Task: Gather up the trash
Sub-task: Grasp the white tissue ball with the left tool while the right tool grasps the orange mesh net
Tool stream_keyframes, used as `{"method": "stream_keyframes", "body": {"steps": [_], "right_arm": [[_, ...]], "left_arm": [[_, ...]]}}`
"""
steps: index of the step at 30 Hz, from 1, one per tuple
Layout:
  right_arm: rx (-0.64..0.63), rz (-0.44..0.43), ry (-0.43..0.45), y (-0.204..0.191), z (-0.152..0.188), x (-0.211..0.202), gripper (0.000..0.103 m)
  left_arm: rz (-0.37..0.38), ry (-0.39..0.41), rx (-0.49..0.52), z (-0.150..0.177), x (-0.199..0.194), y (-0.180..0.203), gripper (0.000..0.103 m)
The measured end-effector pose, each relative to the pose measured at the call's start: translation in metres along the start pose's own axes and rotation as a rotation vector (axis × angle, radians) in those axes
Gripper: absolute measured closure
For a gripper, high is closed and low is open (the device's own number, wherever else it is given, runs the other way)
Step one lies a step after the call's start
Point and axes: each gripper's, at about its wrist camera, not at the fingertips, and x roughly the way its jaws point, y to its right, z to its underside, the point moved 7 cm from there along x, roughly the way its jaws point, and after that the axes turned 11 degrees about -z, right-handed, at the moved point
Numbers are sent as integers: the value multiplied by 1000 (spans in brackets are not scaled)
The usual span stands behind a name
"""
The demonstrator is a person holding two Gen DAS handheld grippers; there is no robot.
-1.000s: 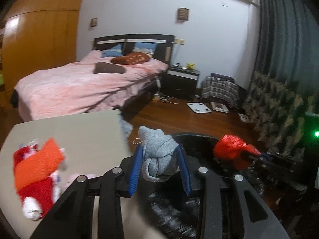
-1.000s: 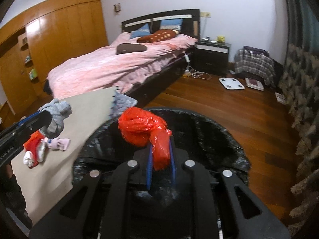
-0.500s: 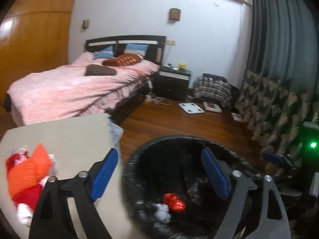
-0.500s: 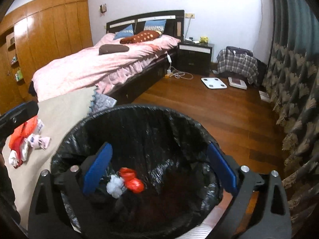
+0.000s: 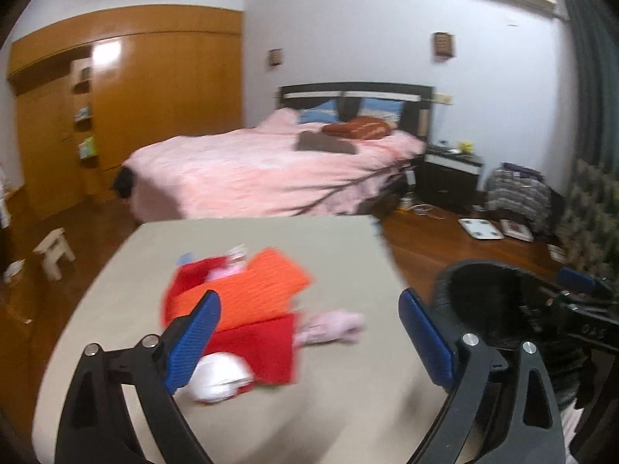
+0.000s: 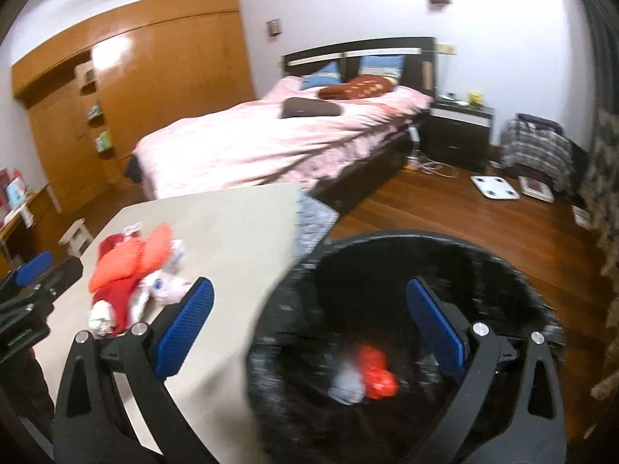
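Left gripper (image 5: 309,332) jaws opening, empty, over the desk (image 5: 340,239); right gripper (image 6: 309,321) spread wide, empty, above the bin (image 6: 534,286). Trash pile (image 5: 240,309) sits mid-desk near the left edge; I'd straddle one piece squarely before closing
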Motion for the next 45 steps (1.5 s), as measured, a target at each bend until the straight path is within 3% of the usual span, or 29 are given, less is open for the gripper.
{"method": "stream_keyframes", "body": {"steps": [5,9,15,25,30,35,45], "right_arm": [[-49,-76,-10,-43,-1,22,6],[-104,-123,-15,-73,2,36,6],[-119,-145,-47,-87,10,54,6],[-144,-150,-96,-91,21,75,6],[-152,-151,-108,-93,25,80,6],[-156,-151,-115,-94,26,83,6],[-165,-160,-91,-101,17,79,6]], "left_arm": [[-94,-54,-30,23,14,-48,17],[-124,-99,-51,40,26,-67,24],[-116,-161,-54,62,43,-68,35],[-103,-228,-61,79,70,-62,37],[-77,-267,-50,87,79,-57,56],[-72,-260,-34,86,75,-53,67],[-52,-183,-57,62,43,-61,68]]}}
